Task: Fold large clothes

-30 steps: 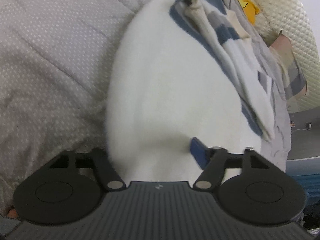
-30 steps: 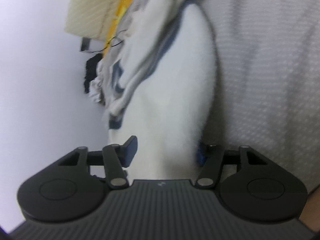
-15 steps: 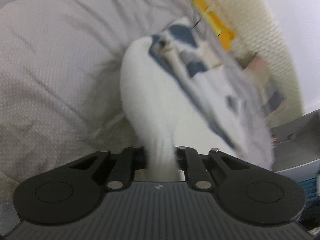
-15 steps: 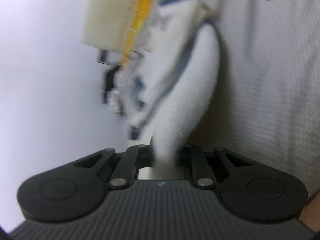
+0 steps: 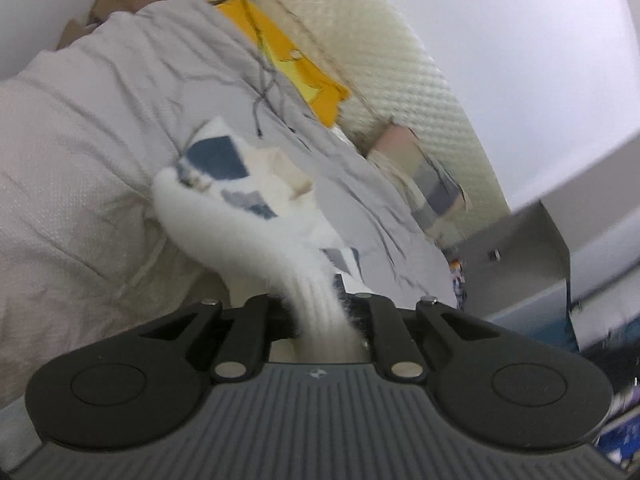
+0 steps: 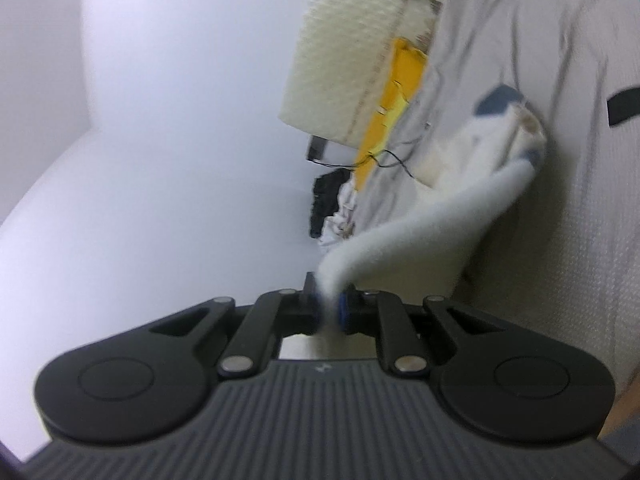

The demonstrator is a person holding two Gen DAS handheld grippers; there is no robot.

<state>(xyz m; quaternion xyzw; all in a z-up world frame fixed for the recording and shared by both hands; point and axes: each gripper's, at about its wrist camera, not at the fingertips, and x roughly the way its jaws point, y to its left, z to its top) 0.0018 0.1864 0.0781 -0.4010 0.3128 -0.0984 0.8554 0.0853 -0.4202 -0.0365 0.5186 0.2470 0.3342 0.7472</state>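
Grey bedspread (image 5: 80, 160), left claw (image 5: 326, 316) and right claw (image 6: 330, 312) each pinching white fleece garment (image 5: 240, 236)

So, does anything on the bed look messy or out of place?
Yes. The grey sheet lies crumpled by the cream mattress, a thin black cable strays across it, and the white fleece garment hangs bunched, not flat.

Left tool (image 5: 326, 316) and right tool (image 6: 330, 312) both clamped tight, jaws nearly together.
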